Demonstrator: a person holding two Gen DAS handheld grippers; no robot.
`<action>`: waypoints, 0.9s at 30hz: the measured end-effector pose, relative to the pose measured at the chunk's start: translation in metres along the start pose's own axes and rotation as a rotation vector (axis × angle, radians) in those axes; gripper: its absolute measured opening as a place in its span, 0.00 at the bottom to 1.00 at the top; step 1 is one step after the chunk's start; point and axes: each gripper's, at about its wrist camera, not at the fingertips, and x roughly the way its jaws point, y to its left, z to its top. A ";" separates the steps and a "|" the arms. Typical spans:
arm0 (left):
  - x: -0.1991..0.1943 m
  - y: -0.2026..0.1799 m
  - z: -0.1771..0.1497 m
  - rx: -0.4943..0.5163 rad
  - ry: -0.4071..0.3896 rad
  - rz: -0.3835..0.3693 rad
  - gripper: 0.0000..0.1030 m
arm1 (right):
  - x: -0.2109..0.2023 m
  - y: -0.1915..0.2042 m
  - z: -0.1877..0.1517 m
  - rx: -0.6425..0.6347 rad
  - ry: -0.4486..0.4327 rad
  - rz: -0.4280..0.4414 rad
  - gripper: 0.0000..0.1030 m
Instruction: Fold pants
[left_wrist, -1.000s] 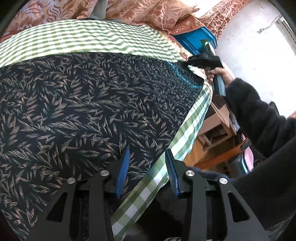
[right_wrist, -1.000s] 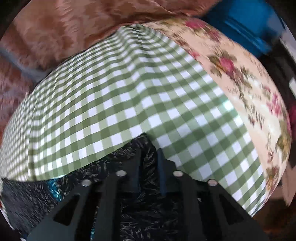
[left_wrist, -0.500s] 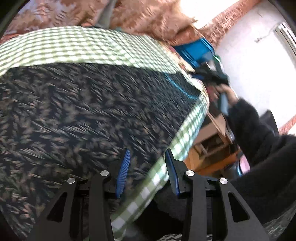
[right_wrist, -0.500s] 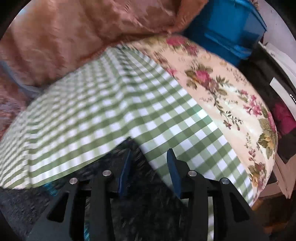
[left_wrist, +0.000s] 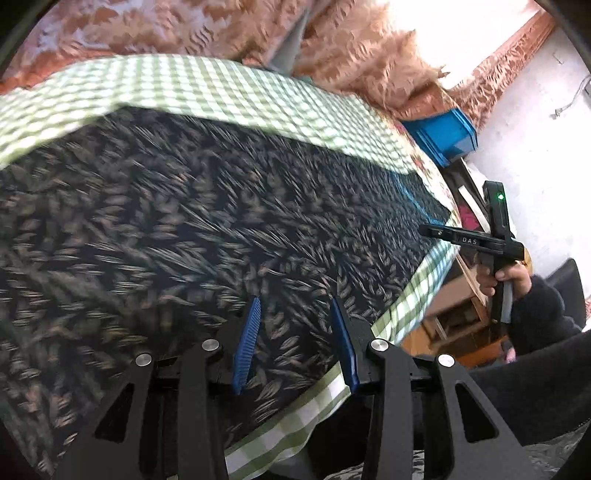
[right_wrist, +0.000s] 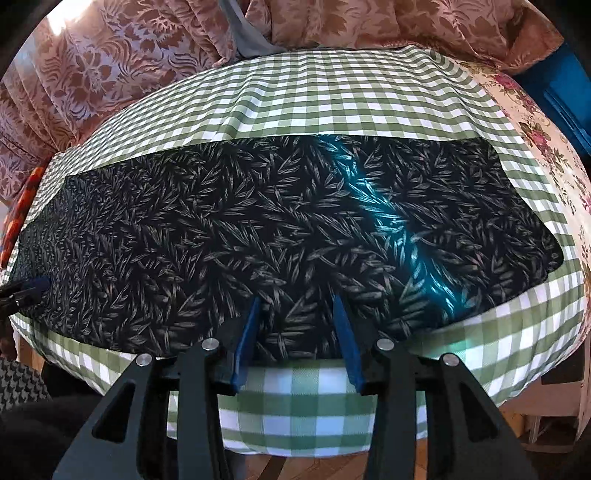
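Dark pants with a pale leaf print (right_wrist: 258, 221) lie flat, stretched left to right over the green gingham tablecloth (right_wrist: 332, 92). My right gripper (right_wrist: 299, 332) hovers open at the near edge above the pants' long side, nothing between its blue pads. In the left wrist view the same pants (left_wrist: 221, 240) fill the frame, blurred. My left gripper (left_wrist: 295, 325) is open over their near edge, empty. The right gripper (left_wrist: 430, 232) shows at the right, held by a hand (left_wrist: 509, 275). The left gripper's tip (right_wrist: 33, 288) peeks in at the pants' left end.
Patterned pink-brown curtains (right_wrist: 110, 55) hang behind the table. A floral cloth (right_wrist: 535, 129) and a blue crate (right_wrist: 565, 92) lie at the right end. Wooden furniture (left_wrist: 454, 306) stands below the table's right edge, by a black sleeve (left_wrist: 543, 317).
The right gripper opened, let go of the pants' far corner and drew back to the near edge. The left gripper shifted over the pants, still open.
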 end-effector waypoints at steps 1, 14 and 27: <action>-0.004 0.001 0.000 -0.006 -0.020 0.016 0.37 | -0.002 0.005 0.007 -0.008 -0.006 -0.022 0.39; -0.054 0.059 -0.001 -0.137 -0.138 0.227 0.37 | 0.053 0.209 0.118 -0.303 -0.078 0.401 0.38; -0.050 0.069 -0.007 -0.143 -0.147 0.204 0.37 | 0.139 0.342 0.147 -0.531 0.117 0.433 0.29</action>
